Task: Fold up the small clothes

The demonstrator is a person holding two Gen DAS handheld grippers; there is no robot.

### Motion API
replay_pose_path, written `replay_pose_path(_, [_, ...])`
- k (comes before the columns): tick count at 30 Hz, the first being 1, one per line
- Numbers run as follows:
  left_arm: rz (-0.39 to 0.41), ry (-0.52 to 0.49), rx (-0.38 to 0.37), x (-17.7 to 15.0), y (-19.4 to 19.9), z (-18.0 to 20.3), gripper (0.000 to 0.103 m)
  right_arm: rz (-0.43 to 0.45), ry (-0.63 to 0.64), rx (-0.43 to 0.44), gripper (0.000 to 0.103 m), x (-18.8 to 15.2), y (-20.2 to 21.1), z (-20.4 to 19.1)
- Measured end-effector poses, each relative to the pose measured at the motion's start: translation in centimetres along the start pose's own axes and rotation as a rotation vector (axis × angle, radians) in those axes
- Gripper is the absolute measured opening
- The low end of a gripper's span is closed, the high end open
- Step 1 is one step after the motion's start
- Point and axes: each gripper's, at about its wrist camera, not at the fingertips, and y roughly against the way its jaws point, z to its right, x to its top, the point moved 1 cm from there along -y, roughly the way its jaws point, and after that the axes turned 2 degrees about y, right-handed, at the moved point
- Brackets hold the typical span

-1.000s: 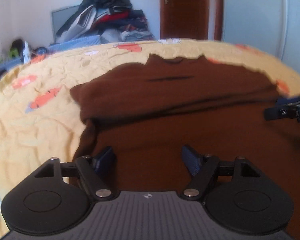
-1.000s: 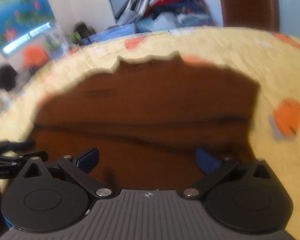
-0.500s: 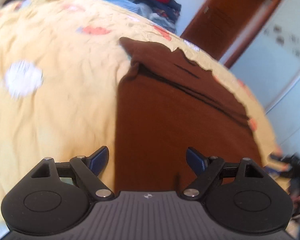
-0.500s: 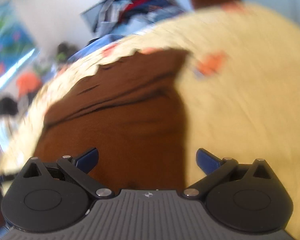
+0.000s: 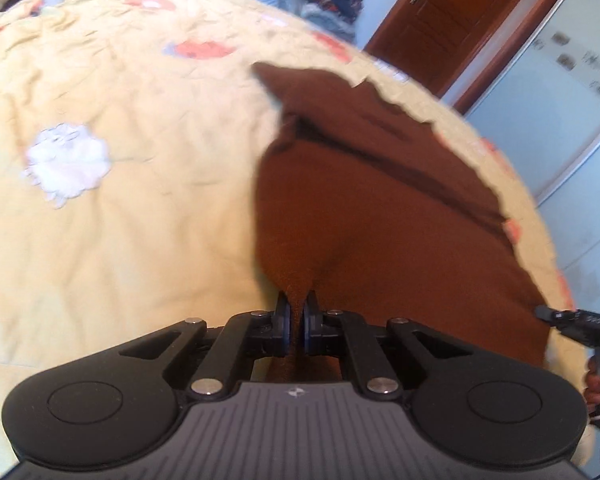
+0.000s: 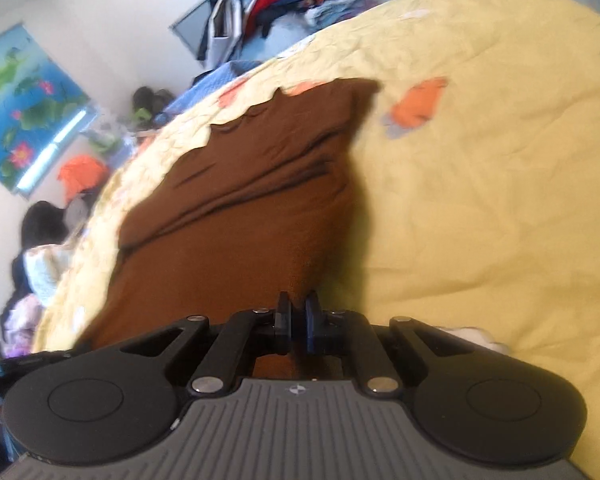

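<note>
Item: brown garment, plain knit-looking fabric, exact type unclear.
Pose: spread flat on a yellow patterned bedspread, top part folded down in a band with dark creases.
Near corners: both pinched up into small peaks.

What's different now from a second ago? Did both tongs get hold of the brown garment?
Yes. A second ago both tongs stood open over the middle of the brown knit garment. Each swung out to one near corner and closed: the left tongs and the right tongs now each pinch a bunch of the fabric. The garment stays spread on the yellow quilted bedcover, its far part still folded over.
</note>
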Motion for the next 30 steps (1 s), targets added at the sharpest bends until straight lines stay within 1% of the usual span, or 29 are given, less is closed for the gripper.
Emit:
replay_pose_path(1, [0.007,-0.003,-0.008,-0.3,-0.1,-0.1,0.006,-0.019,-0.008,-0.017,0.013,-0.2,-0.5,0.6])
replay_pose_path(2, [-0.005,-0.004,-0.023,-0.4,-0.3,0.1,0.009,-0.030,-0.019,-0.016,0.012,-0.5,-1.0,0.9])
replay_pose_path(3, [-0.032,0.023,-0.063,-0.5,-0.4,0.1,0.013,-0.013,-0.031,-0.003,0.020,-0.7,-1.0,1.0])
replay_pose_path(4, [-0.064,0.066,-0.100,-0.7,-0.5,-0.1,0.019,-0.007,-0.050,0.015,0.035,-0.8,-0.8,1.0])
replay_pose_path(5, [-0.090,0.118,-0.153,-1.0,-0.3,-0.6,0.034,-0.005,-0.074,0.028,0.047,-0.9,-0.4,0.9])
replay_pose_path(6, [-0.093,0.162,-0.202,-1.6,0.0,-1.0,0.057,-0.002,-0.095,0.056,0.075,-1.1,0.1,0.8])
replay_pose_path(7, [-0.094,0.200,-0.251,-2.2,0.3,-1.3,0.069,0.002,-0.108,0.080,0.092,-1.4,0.7,0.7])
replay_pose_path(8, [-0.104,0.234,-0.292,-3.0,0.6,-1.6,0.083,0.000,-0.109,0.095,0.092,-1.8,1.3,0.6])
replay_pose_path(9, [-0.118,0.255,-0.310,-3.6,0.8,-1.7,0.083,-0.022,-0.107,0.110,0.087,-2.4,1.7,0.4])
replay_pose_path(10, [-0.123,0.272,-0.323,-4.1,0.9,-1.8,0.083,-0.062,-0.115,0.136,0.081,-3.2,2.3,0.6])
replay_pose_path(11, [-0.119,0.298,-0.338,-4.8,1.1,-2.0,0.083,-0.104,-0.125,0.162,0.077,-3.8,2.4,0.5])
replay_pose_path(12, [-0.114,0.326,-0.355,-5.2,1.0,-2.2,0.082,-0.118,-0.121,0.186,0.073,-4.6,2.6,0.4])
replay_pose_path(13, [-0.112,0.340,-0.363,-5.4,0.8,-2.2,0.082,-0.129,-0.115,0.204,0.071,-5.2,2.8,0.2])
replay_pose_path(14, [-0.108,0.336,-0.358,-5.3,0.6,-1.8,0.078,-0.145,-0.123,0.225,0.069,-5.7,2.8,0.1])
replay_pose_path(15, [-0.113,0.316,-0.333,-5.2,0.3,-1.5,0.048,-0.159,-0.139,0.242,0.059,-6.0,2.8,0.0])
replay_pose_path(16, [-0.150,0.285,-0.296,-5.1,-0.1,-1.2,0.024,-0.177,-0.143,0.246,0.037,-6.2,2.7,0.0])
replay_pose_path(17, [-0.185,0.259,-0.254,-5.0,-0.7,-1.0,0.004,-0.206,-0.136,0.239,0.023,-6.5,2.3,0.0])
replay_pose_path(18, [-0.186,0.246,-0.246,-4.8,-0.7,-1.2,0.004,-0.235,-0.117,0.217,0.010,-6.8,1.9,-0.1])
replay_pose_path(19, [-0.182,0.221,-0.226,-4.6,-0.4,-1.2,0.004,-0.233,-0.103,0.212,0.010,-7.0,2.2,-0.1])
replay_pose_path(21, [-0.158,0.135,-0.148,-4.3,0.9,-1.1,0.004,-0.220,-0.103,0.187,0.010,-7.1,3.3,0.3])
replay_pose_path(22, [-0.163,0.110,-0.145,-4.3,1.2,-1.4,0.004,-0.210,-0.090,0.164,0.010,-7.2,4.1,0.5])
replay_pose_path(23, [-0.168,0.106,-0.150,-4.5,1.3,-1.7,0.004,-0.205,-0.088,0.150,0.008,-7.4,4.6,0.9])
replay_pose_path(25, [-0.160,0.120,-0.168,-4.7,1.2,-2.1,0.006,-0.195,-0.121,0.162,0.006,-8.1,4.9,1.7])
replay_pose_path(26, [-0.160,0.131,-0.173,-4.8,1.4,-2.4,0.006,-0.188,-0.144,0.168,0.007,-8.2,4.8,1.8])
replay_pose_path(27, [-0.169,0.148,-0.192,-4.9,1.4,-2.5,0.011,-0.182,-0.171,0.178,0.018,-8.3,4.7,1.8])
replay_pose_path(28, [-0.187,0.179,-0.224,-5.1,1.5,-2.8,0.015,-0.179,-0.203,0.198,0.037,-8.4,4.8,1.9])
replay_pose_path(29, [-0.196,0.219,-0.266,-5.3,1.6,-3.2,0.029,-0.178,-0.228,0.230,0.050,-8.5,5.0,1.8])
replay_pose_path(30, [-0.194,0.255,-0.314,-5.7,1.9,-3.6,0.051,-0.175,-0.242,0.269,0.074,-8.8,5.2,1.5])
